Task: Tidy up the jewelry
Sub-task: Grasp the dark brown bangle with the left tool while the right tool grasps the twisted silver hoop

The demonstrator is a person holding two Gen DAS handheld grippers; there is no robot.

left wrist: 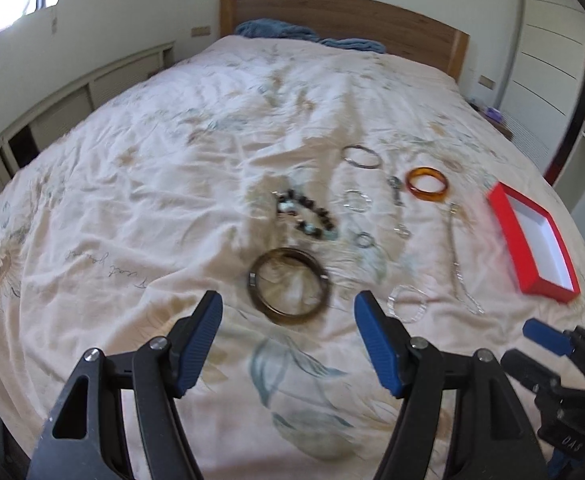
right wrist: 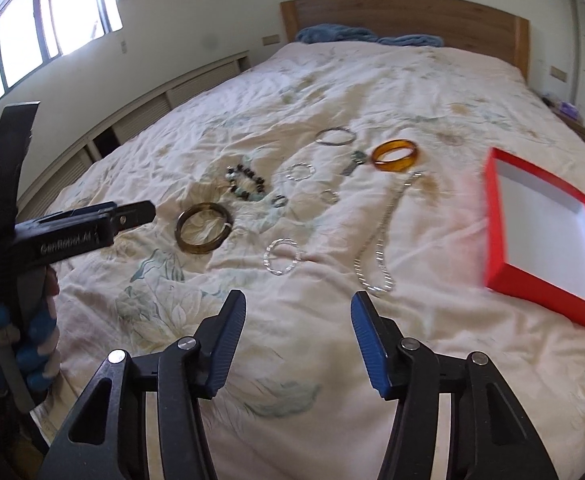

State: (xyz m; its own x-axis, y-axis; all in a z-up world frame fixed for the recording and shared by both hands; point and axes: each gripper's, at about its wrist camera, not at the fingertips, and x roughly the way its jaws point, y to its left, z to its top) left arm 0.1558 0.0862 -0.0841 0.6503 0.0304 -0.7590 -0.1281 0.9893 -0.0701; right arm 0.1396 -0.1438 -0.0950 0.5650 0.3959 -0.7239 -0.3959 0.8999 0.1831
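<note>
Jewelry lies spread on a floral bedspread (left wrist: 132, 184). A dark brown bangle (left wrist: 289, 286) (right wrist: 204, 227) lies just ahead of my open, empty left gripper (left wrist: 288, 312). Beyond it are a dark bead bracelet (left wrist: 306, 216) (right wrist: 246, 184), an amber bangle (left wrist: 427, 184) (right wrist: 395, 155), a thin silver bangle (left wrist: 361, 156) (right wrist: 335, 136), a clear bead bracelet (left wrist: 407, 303) (right wrist: 284, 256) and a silver chain (left wrist: 458, 264) (right wrist: 380, 248). A red box (left wrist: 512, 240) (right wrist: 492, 248) with a white inside lies open at the right. My right gripper (right wrist: 298, 312) is open and empty, above the bedspread near the chain.
Small rings (left wrist: 364, 239) and a small clear bracelet (left wrist: 357, 200) lie among the jewelry. A wooden headboard (left wrist: 332, 16) and blue pillows (left wrist: 272, 30) are at the far end. Low cabinets (left wrist: 72, 96) run along the left wall. A nightstand (right wrist: 570, 120) is at the right.
</note>
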